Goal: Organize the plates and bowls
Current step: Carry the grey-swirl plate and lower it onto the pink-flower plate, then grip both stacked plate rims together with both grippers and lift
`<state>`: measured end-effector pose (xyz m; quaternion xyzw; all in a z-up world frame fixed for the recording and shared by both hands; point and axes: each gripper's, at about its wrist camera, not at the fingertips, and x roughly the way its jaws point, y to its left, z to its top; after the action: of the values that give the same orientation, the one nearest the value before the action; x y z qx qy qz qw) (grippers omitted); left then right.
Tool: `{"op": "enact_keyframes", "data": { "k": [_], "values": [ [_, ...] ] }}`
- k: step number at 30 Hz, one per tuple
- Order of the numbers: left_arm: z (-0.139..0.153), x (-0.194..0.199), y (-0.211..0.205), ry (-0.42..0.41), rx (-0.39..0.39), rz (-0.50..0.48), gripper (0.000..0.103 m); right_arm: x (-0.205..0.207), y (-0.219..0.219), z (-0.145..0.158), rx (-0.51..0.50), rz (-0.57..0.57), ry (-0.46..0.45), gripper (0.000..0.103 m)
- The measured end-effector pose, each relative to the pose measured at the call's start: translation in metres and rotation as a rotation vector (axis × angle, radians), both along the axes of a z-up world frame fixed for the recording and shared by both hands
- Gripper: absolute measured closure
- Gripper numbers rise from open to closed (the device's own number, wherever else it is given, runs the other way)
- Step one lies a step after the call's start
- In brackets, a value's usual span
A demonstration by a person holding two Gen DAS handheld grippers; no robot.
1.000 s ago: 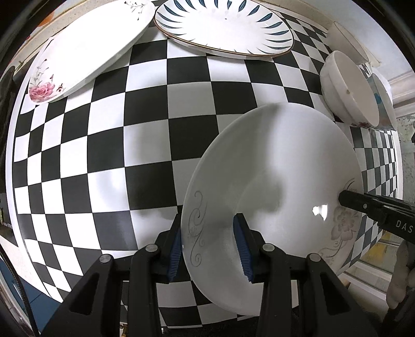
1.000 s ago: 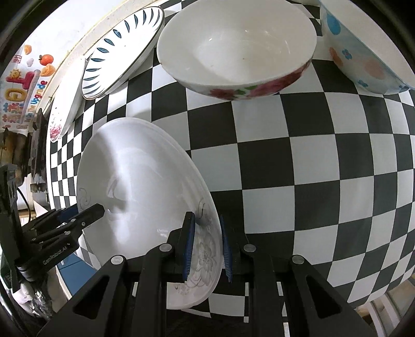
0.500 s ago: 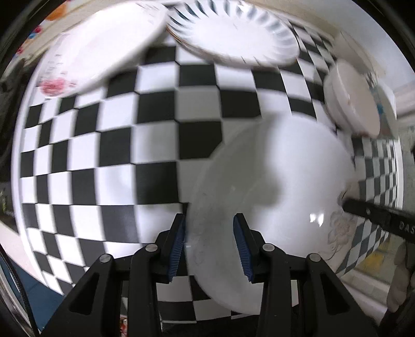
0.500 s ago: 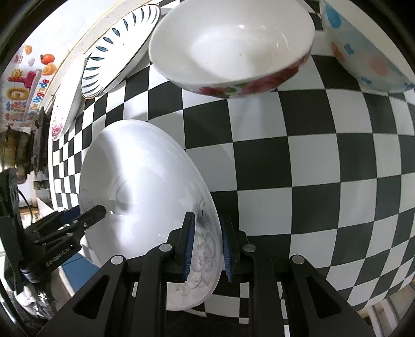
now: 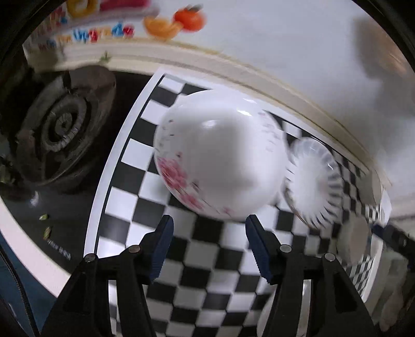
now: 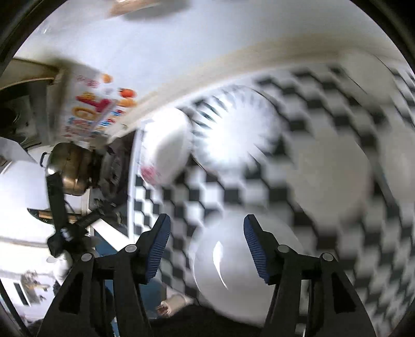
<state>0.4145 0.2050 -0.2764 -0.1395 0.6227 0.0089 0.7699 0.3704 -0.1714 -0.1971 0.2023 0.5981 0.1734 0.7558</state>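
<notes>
The view is motion-blurred. The plain white plate [image 6: 233, 274] lies on the checkered cloth [image 6: 259, 191] under my right gripper [image 6: 207, 233]. Its jaws are opening and neither blue pad presses on the plate. My left gripper [image 5: 208, 233] hangs above the cloth [image 5: 135, 181] near its left edge. Its jaws are opening too, with nothing between them. Just beyond its fingertips lies a white plate with red roses [image 5: 220, 163], and to its right a plate with dark rim strokes [image 5: 311, 181]. Both plates also show in the right wrist view: the rose plate [image 6: 166, 150] and the striped plate [image 6: 233, 134].
A gas burner [image 5: 59, 127] sits on the dark stove top left of the cloth, with a metal kettle [image 6: 70, 171] there. The wall with a fruit sticker [image 5: 176, 23] runs behind the plates. Blurred pale bowls [image 6: 329, 171] stand at the right.
Both grippers have let go of the plain white plate's rim, spread their jaws and risen. The left one has swung toward the rose plate by the stove.
</notes>
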Motion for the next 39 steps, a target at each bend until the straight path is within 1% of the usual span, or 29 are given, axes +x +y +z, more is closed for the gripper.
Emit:
{"op": "enact_keyframes", "data": {
  "k": [1,3,5,7,9,11,12,14,15,16,17,19,20,21,25,29,34,36,39],
  "values": [
    [-0.010,0.009,0.012,0.022,-0.019,0.019,0.047,0.022,0.015,-0.004,-0.009,0.024,-0.007,0.041],
    [-0.026,0.028,0.028,0.057,-0.045,0.055,0.047,0.072,0.045,-0.021,-0.012,0.074,0.010,0.041],
    [-0.045,0.044,0.042,0.087,-0.071,0.082,0.047,0.122,0.072,-0.043,-0.041,0.119,0.046,0.041],
    [-0.055,0.056,0.053,0.104,-0.086,0.096,0.047,0.166,0.094,-0.068,-0.088,0.163,0.079,0.042],
    [-0.065,0.065,0.058,0.116,-0.091,0.096,0.047,0.195,0.108,-0.090,-0.118,0.200,0.118,0.042],
    [-0.078,0.074,0.059,0.133,-0.094,0.082,0.047,0.219,0.120,-0.111,-0.141,0.229,0.167,0.046],
    [-0.082,0.079,0.058,0.143,-0.093,0.074,0.049,0.228,0.124,-0.123,-0.154,0.238,0.190,0.048],
    [-0.090,0.086,0.054,0.156,-0.091,0.056,0.050,0.234,0.126,-0.140,-0.176,0.257,0.218,0.054],
    [-0.088,0.087,0.052,0.125,-0.085,0.043,0.060,0.238,0.128,-0.148,-0.178,0.269,0.236,0.057],
    [-0.087,0.088,0.049,0.120,-0.090,0.021,0.067,0.239,0.130,-0.154,-0.175,0.293,0.266,0.062],
    [-0.089,0.089,0.046,0.133,-0.095,0.000,0.075,0.241,0.132,-0.162,-0.164,0.302,0.286,0.066],
    [-0.090,0.089,0.043,0.133,-0.074,-0.007,0.075,0.241,0.135,-0.169,-0.155,0.324,0.299,0.071],
    [-0.089,0.088,0.042,0.132,-0.069,-0.007,0.075,0.241,0.138,-0.169,-0.150,0.337,0.288,0.082],
    [-0.089,0.087,0.042,0.137,-0.073,-0.002,0.075,0.241,0.141,-0.171,-0.129,0.350,0.305,0.087],
    [-0.080,0.082,0.043,0.133,-0.075,0.012,0.075,0.234,0.151,-0.165,-0.167,0.372,0.285,0.087],
    [-0.062,0.078,0.036,0.120,-0.057,-0.013,0.075,0.223,0.148,-0.153,-0.149,0.365,0.279,0.086],
    [-0.037,0.058,0.018,0.126,-0.036,-0.062,0.075,0.204,0.131,-0.127,-0.113,0.334,0.270,0.086],
    [-0.023,0.045,0.015,0.124,-0.036,-0.085,0.075,0.189,0.120,-0.117,-0.100,0.314,0.274,0.086],
    [-0.005,0.026,-0.001,0.109,-0.041,-0.119,0.075,0.162,0.101,-0.102,-0.098,0.291,0.280,0.086]
  ]
}}
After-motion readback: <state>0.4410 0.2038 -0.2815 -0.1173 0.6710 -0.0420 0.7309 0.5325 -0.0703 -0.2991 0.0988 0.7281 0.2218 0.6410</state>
